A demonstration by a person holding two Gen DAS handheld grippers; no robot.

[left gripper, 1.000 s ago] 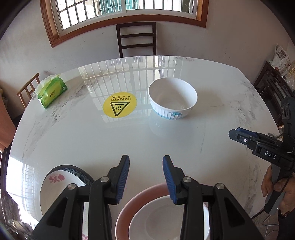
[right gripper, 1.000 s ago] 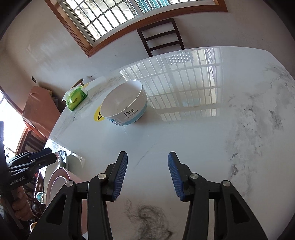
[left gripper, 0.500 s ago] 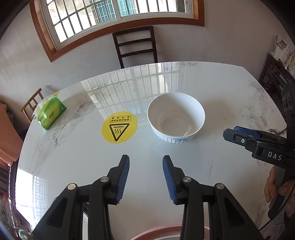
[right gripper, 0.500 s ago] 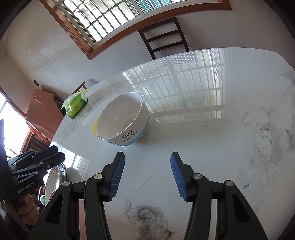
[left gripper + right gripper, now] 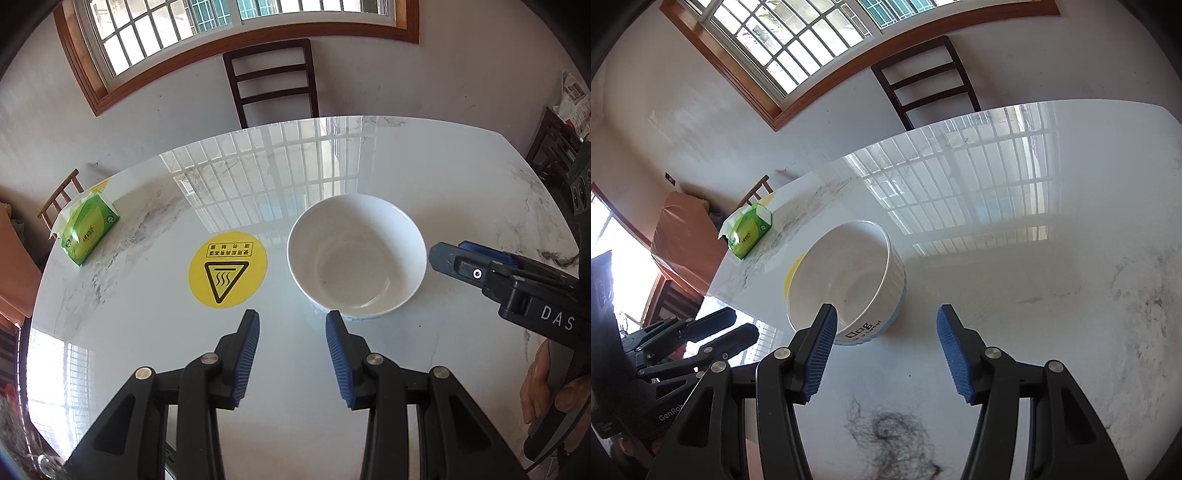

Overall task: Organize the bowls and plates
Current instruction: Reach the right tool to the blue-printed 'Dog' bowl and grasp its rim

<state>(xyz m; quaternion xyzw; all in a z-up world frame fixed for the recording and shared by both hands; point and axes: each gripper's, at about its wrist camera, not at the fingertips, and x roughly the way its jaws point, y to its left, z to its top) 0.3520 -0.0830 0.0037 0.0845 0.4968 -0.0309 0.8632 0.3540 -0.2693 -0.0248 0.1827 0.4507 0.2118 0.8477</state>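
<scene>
A white bowl (image 5: 356, 254) with a pale blue base stands upright on the white marble table (image 5: 147, 332). My left gripper (image 5: 291, 325) is open and empty, just short of the bowl's near left rim. My right gripper (image 5: 443, 254) reaches in from the right, close to the bowl's right rim. In the right wrist view the bowl (image 5: 849, 284) sits just ahead of my open right gripper (image 5: 886, 321), its left fingertip (image 5: 827, 321) at the bowl's near rim. The left gripper (image 5: 738, 328) shows at lower left. No plates are in view.
A yellow round hot-surface sticker (image 5: 228, 269) lies left of the bowl. A green tissue pack (image 5: 88, 229) sits at the table's far left edge. A dark chair (image 5: 273, 81) stands behind the table. A tangle of dark hair (image 5: 890, 435) lies near my right gripper.
Both grippers have moved forward toward the bowl. The stacked plates and the flowered dish near the front edge have dropped out of the left wrist view. The right gripper's jaws have opened wider.
</scene>
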